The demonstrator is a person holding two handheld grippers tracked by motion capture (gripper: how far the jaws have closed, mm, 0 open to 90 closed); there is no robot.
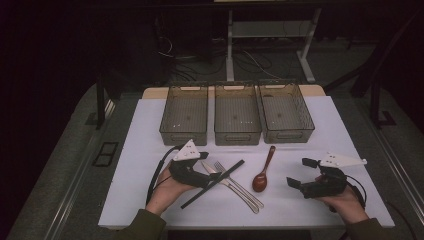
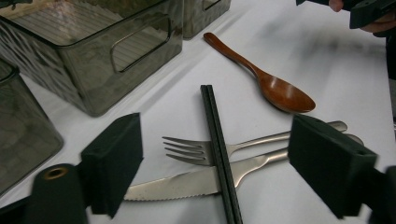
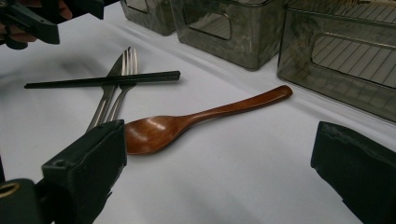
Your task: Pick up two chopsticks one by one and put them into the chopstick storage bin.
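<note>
high view showed the left claw (image 1: 212,176) open and low over the cutlery pile, so the chopsticks (image 1: 213,183) seemed the thing in hand. they lay as one black pair on the white bench (image 1: 135,190), across the fork (image 1: 239,185) and the knife (image 1: 227,182), with the long axis going from near-left to far-right. in the left claw view the pair (image 2: 218,149) ran straight away from the camera, between the two jaws and closer to the left one, so the jaws stood on each side of the sticks, across their length. this was the relation that mattered: a closing here would, i think, catch both sticks at the middle, just above the knife (image 2: 196,183). the right claw (image 1: 302,172) was open too, held apart at the right, and the wooden spoon (image 3: 187,123) lay before it with its handle pointing to the bins (image 1: 236,114). the left hand (image 1: 167,192) was clearly nearer to the chopsticks.
</note>
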